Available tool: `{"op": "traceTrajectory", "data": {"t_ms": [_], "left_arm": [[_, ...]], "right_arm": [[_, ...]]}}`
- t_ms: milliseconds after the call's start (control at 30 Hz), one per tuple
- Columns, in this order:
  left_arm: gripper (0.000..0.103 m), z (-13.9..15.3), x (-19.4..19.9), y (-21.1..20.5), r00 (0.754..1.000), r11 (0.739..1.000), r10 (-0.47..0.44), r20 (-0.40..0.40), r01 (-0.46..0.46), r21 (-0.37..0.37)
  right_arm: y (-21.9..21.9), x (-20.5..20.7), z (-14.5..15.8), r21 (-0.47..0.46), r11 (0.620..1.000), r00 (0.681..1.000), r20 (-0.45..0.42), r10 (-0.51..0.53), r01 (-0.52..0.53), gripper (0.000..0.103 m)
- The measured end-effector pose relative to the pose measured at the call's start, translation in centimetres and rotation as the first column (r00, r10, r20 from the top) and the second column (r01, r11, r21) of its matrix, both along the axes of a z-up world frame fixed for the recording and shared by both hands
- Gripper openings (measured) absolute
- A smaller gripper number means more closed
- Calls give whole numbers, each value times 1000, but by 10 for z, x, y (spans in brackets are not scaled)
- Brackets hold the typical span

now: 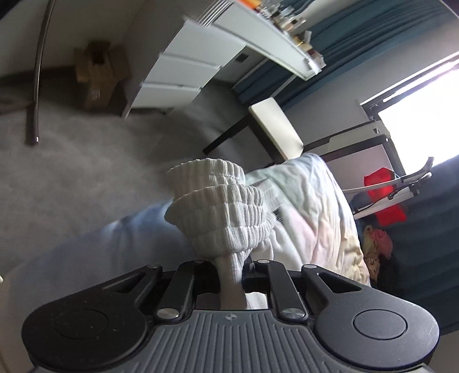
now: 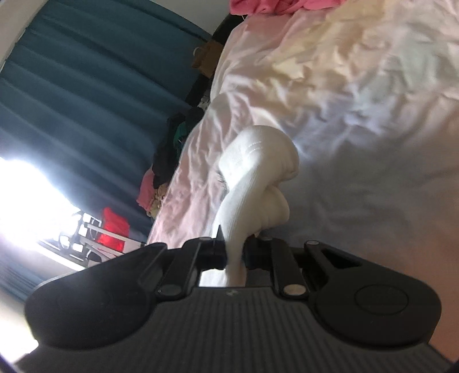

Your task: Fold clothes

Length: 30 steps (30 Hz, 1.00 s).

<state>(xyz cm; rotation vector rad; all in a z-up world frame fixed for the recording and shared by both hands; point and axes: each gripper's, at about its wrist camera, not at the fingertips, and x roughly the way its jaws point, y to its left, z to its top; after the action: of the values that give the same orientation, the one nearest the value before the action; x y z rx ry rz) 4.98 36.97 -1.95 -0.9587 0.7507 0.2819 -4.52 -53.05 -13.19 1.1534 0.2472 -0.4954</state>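
Note:
In the left wrist view my left gripper (image 1: pixel 231 275) is shut on the ribbed cuff end of white socks (image 1: pixel 221 206); two cuffs bunch above the jaws. In the right wrist view my right gripper (image 2: pixel 235 252) is shut on the toe end of the white socks (image 2: pixel 258 172), which bulges above the jaws. Both ends hang over a crumpled pale bed cover (image 2: pixel 358 100). The cloth hides the fingertips of both grippers.
Grey carpet (image 1: pixel 71 172), a cardboard box (image 1: pixel 97 74) and white drawers (image 1: pixel 178 71) lie beyond the bed in the left wrist view. Teal curtains (image 2: pixel 86 86), a bright window (image 1: pixel 416 114), a red item (image 2: pixel 114 226) and a pink garment (image 2: pixel 264 5) on the bed also show.

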Motion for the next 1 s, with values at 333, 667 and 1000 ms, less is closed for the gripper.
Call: {"op": "traceTrajectory", "data": {"t_ms": [333, 667, 1000], "left_arm": [[67, -30, -34, -6, 993, 976, -114, -44, 120, 182], [92, 36, -46, -77, 972, 853, -226, -68, 231, 469], [94, 19, -17, -315, 841, 651, -540, 21, 402, 644]], "right_arm": [[-14, -10, -41, 96, 993, 997, 20, 71, -73, 23], [-25, 3, -63, 136, 978, 965, 231, 126, -160, 76], [-39, 25, -67, 89, 992, 984, 163, 75, -91, 75]]}}
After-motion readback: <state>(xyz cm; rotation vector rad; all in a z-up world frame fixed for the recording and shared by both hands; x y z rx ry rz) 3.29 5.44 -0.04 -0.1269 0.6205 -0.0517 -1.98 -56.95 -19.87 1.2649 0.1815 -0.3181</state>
